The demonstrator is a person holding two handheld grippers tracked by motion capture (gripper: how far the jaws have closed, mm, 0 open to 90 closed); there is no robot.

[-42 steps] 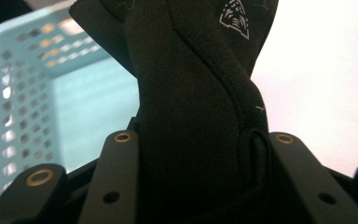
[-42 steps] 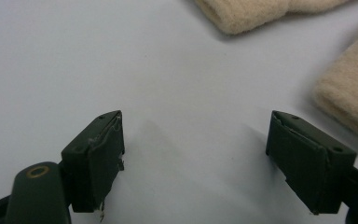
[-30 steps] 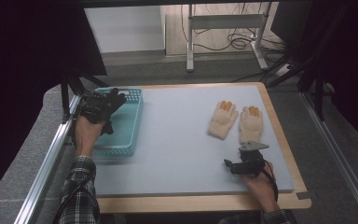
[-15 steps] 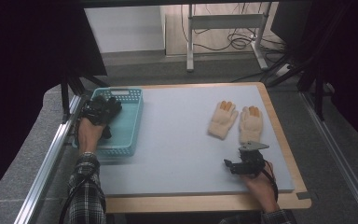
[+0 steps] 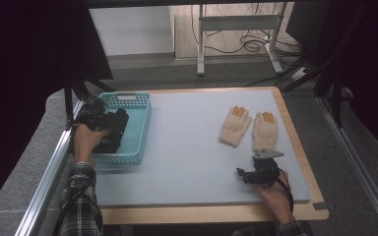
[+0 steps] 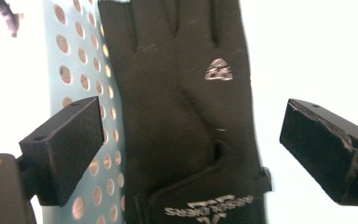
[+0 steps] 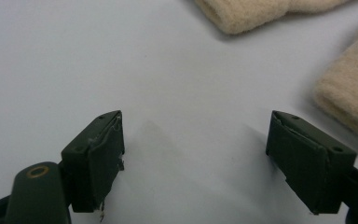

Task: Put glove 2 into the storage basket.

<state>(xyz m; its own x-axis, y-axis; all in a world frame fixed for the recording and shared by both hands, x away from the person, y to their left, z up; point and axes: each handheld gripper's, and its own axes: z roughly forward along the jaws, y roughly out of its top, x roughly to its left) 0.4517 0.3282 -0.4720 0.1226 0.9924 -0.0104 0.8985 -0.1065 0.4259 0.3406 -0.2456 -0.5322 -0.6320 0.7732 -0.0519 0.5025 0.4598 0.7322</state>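
Tongs spread on both sides, black glove let go in the basket.

On my left, the tongs [image 6: 186,158] have just been opening and now stand wide to either side of the black glove [image 6: 182,93], their pads off it; the glove lies flat against the perforated bottom of the teal basket [image 5: 140,125], which sits at the counter's [image 5: 187,147] left edge. From above I see my left hand over that basket. My right tongs [image 7: 193,158] are also wide, with nothing between them, resting low over the bare grey counter. Two cream gloves [image 5: 236,125] lie side by side just beyond them, fingers pointing away from me.
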